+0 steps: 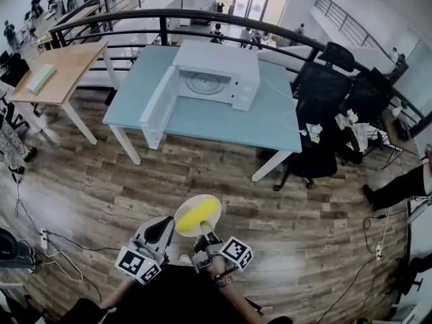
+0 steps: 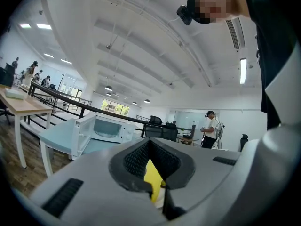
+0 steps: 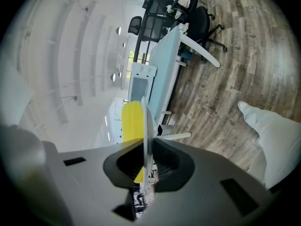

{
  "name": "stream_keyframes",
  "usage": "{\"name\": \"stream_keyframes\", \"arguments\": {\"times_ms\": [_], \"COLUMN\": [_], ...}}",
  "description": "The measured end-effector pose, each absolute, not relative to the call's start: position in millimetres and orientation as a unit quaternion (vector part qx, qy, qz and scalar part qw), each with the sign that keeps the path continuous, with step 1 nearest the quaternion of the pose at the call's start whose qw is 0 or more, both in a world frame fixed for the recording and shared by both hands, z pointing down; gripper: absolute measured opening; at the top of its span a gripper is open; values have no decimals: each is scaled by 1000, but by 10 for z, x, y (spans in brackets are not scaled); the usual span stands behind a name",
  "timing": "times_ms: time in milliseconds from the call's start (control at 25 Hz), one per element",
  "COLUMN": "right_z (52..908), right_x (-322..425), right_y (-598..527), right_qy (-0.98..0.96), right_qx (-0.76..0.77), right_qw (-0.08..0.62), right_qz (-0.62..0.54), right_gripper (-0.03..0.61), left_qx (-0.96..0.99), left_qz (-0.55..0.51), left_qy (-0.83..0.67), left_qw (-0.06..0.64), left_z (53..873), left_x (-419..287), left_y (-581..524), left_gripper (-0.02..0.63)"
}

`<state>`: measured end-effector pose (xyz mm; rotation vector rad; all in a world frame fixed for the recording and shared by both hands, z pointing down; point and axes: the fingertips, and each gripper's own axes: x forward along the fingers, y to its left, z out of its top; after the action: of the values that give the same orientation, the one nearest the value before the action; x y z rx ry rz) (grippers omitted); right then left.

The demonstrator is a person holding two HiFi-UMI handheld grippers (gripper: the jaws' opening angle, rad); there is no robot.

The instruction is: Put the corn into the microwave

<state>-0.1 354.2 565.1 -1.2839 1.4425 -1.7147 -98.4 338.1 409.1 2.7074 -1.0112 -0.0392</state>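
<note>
So the right tongs (image 1: 204, 233) (image 3: 146, 149) are pinching the rim of a white plate (image 1: 191, 204) (image 3: 145, 121). In the right gripper view the plate runs edge-on straight between the two pads, and both pads are pressed on it. The corn (image 1: 197, 214) (image 3: 131, 119) is lying on that plate, a yellow cob set diagonally across it, and nothing but the plate is touching it.

The left tongs (image 1: 169, 227) (image 2: 149, 147) sit just beside the plate's left edge. Their pads are pressed together at the tip with nothing caught between them. The yellow of the corn (image 2: 153, 178) only shows through the gap further back, behind the tips. I can't tell whether they actually touch the plate.

Both tongs are held low and close to the person's body, above a wood-plank floor (image 1: 135, 181) and well apart from the table (image 1: 223, 120). That one's a pale blue-grey table with white legs, and the white microwave (image 1: 219, 69) (image 2: 110, 128) (image 3: 140, 84) stands on it towards the back. The microwave's door (image 1: 158, 100) is swung wide open to the left — you can see the round turntable inside, and the cavity looks empty.

Further out, black office chairs (image 1: 317, 93) stand right of the table, a wooden table (image 1: 61, 69) stands off to the left, and a dark railing (image 1: 162, 15) curves round behind it all.
</note>
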Motion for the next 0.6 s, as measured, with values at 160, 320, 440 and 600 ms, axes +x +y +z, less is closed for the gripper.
{"name": "stream_keyframes", "arguments": {"times_ms": [160, 320, 440, 600], "right_z": [5642, 5653, 5643, 5598], "right_x": [77, 167, 257, 394], "right_y": [3351, 3183, 3015, 2791], "right_qy": [536, 536, 538, 543], "right_qx": [-480, -483, -484, -481], "right_qw": [272, 268, 266, 267], "right_qz": [-639, -638, -637, -634], "right_gripper": [31, 31, 31, 31], "left_qx": [930, 929, 926, 924], "left_qz": [-14, -16, -19, -20], "left_qy": [-345, -347, -354, -358], "left_qw": [127, 125, 130, 129], "left_z": [4086, 4098, 4093, 4059], "left_x": [-894, -828, -763, -647], "left_y": [3181, 3005, 2843, 2636], "left_gripper": [3, 3, 3, 3]}}
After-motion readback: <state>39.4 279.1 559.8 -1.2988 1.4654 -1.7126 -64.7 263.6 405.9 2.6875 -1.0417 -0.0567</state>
